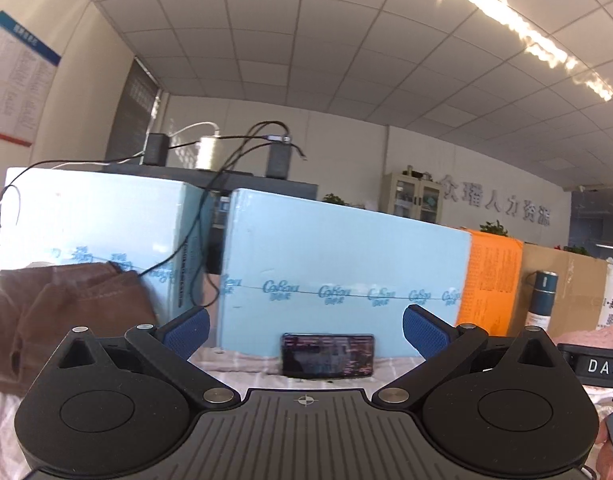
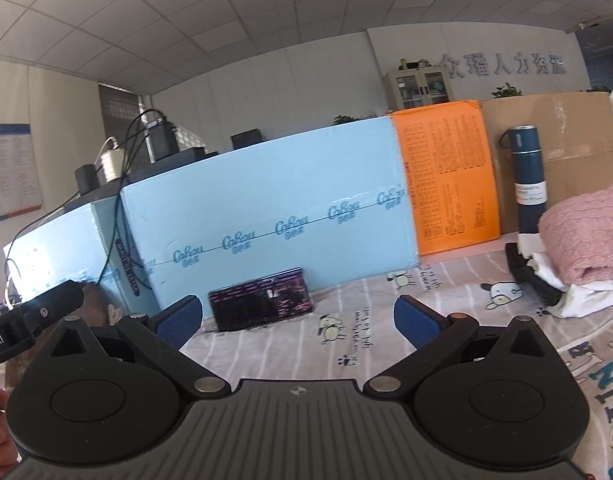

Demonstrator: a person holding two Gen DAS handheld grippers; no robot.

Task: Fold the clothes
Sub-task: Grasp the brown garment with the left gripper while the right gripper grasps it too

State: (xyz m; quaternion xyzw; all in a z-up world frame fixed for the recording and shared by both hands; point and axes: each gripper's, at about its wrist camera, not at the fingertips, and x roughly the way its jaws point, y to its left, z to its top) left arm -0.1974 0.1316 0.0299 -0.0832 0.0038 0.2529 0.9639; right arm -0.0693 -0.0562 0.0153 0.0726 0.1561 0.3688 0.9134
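Observation:
My left gripper (image 1: 305,326) is open, raised above the table, with nothing between its blue pads. A brown garment (image 1: 66,312) lies heaped to its left against the blue foam board. My right gripper (image 2: 298,318) is open too, hovering over the checked cartoon-print sheet (image 2: 366,320). To its right sits a pile of clothes: a pink knitted piece (image 2: 586,232) on top of white (image 2: 586,296) and black (image 2: 530,276) garments. The pink piece (image 1: 586,338) shows at the right edge of the left wrist view. Each gripper's body edges into the other's view.
A phone (image 2: 262,304) leans on light blue foam boards (image 2: 266,208) along the table's back. An orange panel (image 2: 446,176), a cardboard box (image 2: 566,140) and a dark blue flask (image 2: 526,172) stand at the right. Chargers and cables (image 1: 210,148) sit on a dark shelf behind.

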